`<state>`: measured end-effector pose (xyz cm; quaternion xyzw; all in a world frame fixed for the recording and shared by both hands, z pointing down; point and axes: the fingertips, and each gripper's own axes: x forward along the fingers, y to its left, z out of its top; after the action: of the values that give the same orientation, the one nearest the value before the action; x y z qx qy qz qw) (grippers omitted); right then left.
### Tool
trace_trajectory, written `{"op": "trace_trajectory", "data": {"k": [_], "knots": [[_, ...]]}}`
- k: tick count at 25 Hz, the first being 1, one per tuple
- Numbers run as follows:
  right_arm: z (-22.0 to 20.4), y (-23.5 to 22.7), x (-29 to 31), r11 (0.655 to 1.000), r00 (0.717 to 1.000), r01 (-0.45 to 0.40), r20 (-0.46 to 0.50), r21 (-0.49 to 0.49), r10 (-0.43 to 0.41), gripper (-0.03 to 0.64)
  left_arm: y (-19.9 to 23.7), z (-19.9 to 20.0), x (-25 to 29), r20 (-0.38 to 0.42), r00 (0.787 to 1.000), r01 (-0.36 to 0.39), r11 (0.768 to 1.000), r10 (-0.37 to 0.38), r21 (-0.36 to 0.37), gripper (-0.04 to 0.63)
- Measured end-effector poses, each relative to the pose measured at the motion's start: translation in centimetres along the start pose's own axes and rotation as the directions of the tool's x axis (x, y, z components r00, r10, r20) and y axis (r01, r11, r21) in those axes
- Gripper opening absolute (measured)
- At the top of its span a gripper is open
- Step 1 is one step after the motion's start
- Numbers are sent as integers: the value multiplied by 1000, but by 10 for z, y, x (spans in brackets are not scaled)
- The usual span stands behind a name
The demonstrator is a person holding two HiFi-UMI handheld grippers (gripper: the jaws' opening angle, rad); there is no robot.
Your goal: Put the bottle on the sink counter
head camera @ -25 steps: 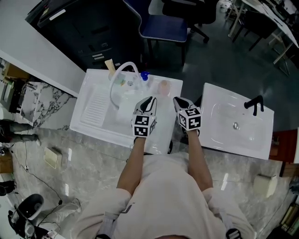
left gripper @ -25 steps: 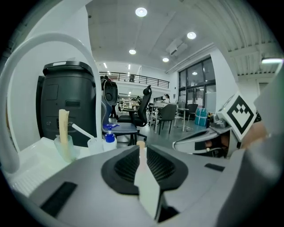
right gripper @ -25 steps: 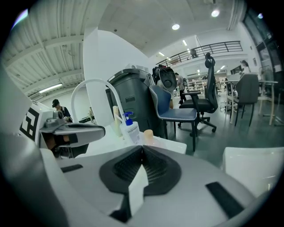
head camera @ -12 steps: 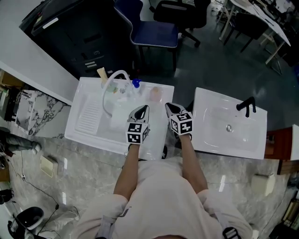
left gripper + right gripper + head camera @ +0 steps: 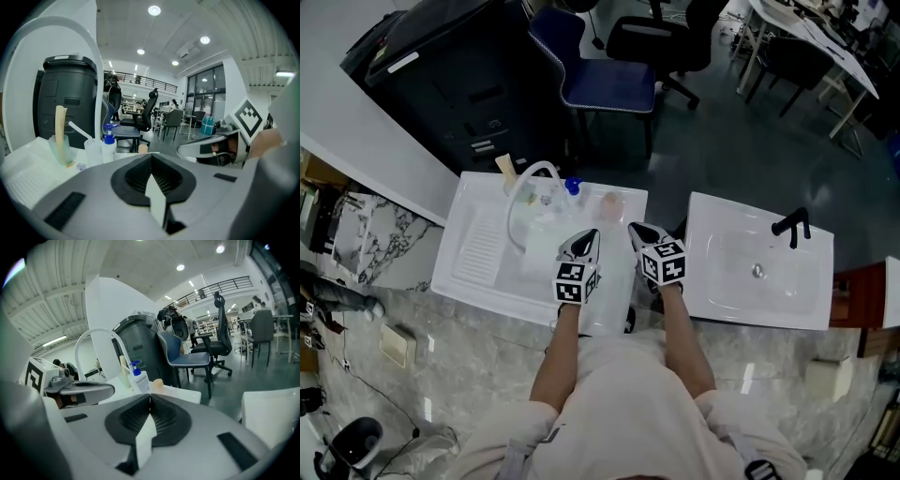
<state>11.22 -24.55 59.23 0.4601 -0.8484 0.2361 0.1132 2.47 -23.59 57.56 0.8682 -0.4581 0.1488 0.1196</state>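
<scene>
In the head view the left gripper and the right gripper hang side by side over the near part of the sink, apart from each other and touching nothing; the bottle, with a blue pump, stands upright on the back rim of the sink, well ahead of both, so I judge that it is either already at its place or not yet taken. In the left gripper view the jaws are pressed together with nothing between them; the bottle stands beyond them, near a cup and by the faucet. In the right gripper view the jaws are also closed and empty; the bottle is ahead, a little to the left, free of any grip; probably both hands only wait, since a bottle that rests on the counter needs no support.
</scene>
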Motion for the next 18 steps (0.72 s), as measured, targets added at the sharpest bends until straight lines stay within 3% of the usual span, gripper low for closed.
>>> {"op": "trace_trajectory", "data": {"k": [18], "knots": [[-2, -5, 0, 1000, 1000, 2, -27, -5, -2, 6, -1, -2, 6, -18, 1000, 14, 1000, -14, -13, 6]]}}
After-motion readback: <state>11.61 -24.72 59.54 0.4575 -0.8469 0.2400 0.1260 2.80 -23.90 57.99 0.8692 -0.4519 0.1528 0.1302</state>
